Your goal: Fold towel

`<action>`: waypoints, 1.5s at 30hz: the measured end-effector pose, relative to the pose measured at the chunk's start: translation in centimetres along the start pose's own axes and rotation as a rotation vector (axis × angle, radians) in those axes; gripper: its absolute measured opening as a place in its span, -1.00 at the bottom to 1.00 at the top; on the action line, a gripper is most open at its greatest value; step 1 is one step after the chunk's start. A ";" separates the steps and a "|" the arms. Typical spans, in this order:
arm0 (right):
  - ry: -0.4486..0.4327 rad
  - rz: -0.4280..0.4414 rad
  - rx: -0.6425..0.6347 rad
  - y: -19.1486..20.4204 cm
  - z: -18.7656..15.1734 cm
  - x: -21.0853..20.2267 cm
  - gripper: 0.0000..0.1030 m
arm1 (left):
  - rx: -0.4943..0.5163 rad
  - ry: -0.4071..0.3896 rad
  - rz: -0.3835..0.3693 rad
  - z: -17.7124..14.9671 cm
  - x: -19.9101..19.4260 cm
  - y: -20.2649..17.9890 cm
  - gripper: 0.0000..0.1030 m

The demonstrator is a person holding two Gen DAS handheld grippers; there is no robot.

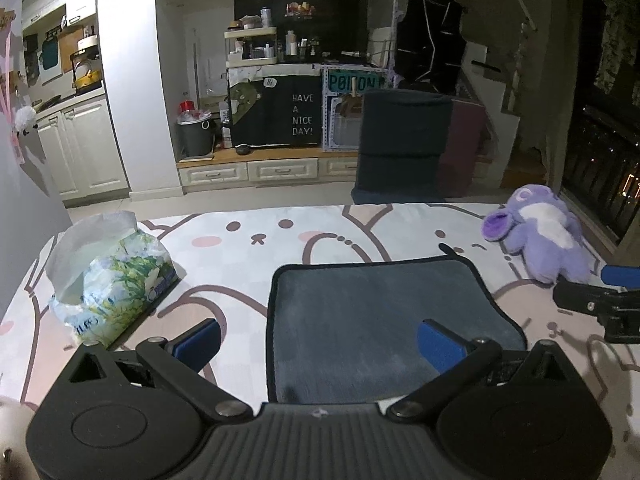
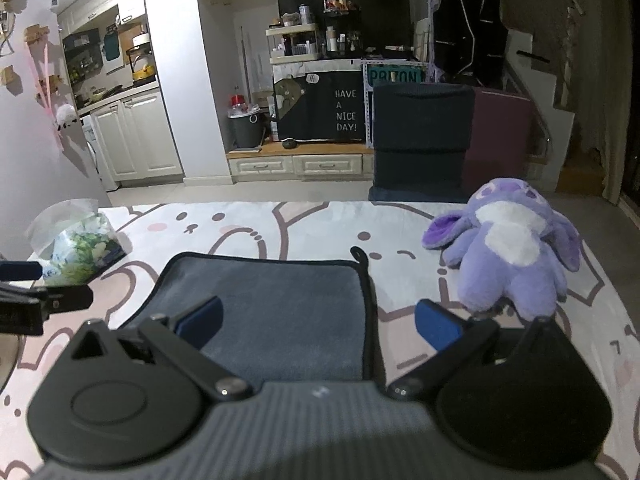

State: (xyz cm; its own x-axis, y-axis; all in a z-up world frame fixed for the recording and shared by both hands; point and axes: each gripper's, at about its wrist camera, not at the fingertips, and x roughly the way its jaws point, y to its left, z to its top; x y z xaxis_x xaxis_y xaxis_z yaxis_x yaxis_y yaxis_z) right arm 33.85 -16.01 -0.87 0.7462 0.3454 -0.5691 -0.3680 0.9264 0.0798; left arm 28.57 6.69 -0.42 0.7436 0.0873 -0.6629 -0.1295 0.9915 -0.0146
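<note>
Dim kitchen cabinets and a dark cloth reading "HAVE A NICE DAY!" fill the background beyond a desk [image 1: 248, 240] covered in a pale sheet with cartoon faces. On it lies the grey towel [image 1: 380, 312], flat and dark-edged, its hanging loop [image 2: 359, 254] poking out at the far right corner. I judge it may already be doubled over once, but I cannot tell for sure.

I hold the left gripper [image 1: 318, 342] low over the towel's near left corner, its blue fingers [image 1: 438, 344] spread wide with nothing between them; the left finger sits over bare sheet, the right one over cloth. My right gripper [image 2: 318, 326] mirrors it at the near right corner, fingers wide as well, straddling the towel's right edge. A tissue pack [image 1: 116, 276] sits off to the left and a purple plush toy [image 2: 516, 252] to the right, both apart from the towel.

The step in hand looks like taking the two near corners. To do it well I would drop both sets of fingers evenly, pinch every layer at the hem, lift together, and carry the near edge straight to the far one so the corners line up, keeping clear of the plush toy
</note>
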 end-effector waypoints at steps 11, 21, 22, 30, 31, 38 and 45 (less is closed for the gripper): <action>-0.027 0.003 -0.010 0.4 -1.6 -3.8 0.99 | -0.001 -0.037 -0.024 -1.4 -4.1 -0.5 1.00; -0.039 0.006 -0.019 0.8 -3.2 -6.6 0.99 | 0.000 -0.054 -0.033 -2.2 -6.8 -0.8 1.00; -0.044 0.008 -0.019 0.9 -3.3 -6.8 0.99 | 0.004 -0.056 -0.032 -2.4 -7.0 -0.9 1.00; -0.055 0.007 -0.048 1.3 -4.6 -8.4 0.99 | 0.029 -0.061 -0.038 -3.4 -8.6 -1.6 1.00; -0.057 0.004 -0.050 1.2 -4.7 -8.6 0.99 | 0.034 -0.061 -0.037 -3.5 -8.9 -1.7 1.00; -0.070 0.010 -0.055 1.2 -5.5 -10.0 0.99 | 0.058 -0.062 -0.020 -4.6 -10.0 -2.2 1.00; -0.072 0.011 -0.069 1.3 -6.5 -11.3 0.99 | 0.067 -0.066 -0.019 -6.1 -11.5 -2.5 1.00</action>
State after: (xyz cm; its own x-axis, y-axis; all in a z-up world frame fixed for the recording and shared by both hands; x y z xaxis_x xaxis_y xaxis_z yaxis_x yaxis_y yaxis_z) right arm 21.37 -19.67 0.37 0.7790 0.3678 -0.5078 -0.4118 0.9109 0.0280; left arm 16.39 2.61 2.67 0.7876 0.0722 -0.6119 -0.0721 0.9971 0.0249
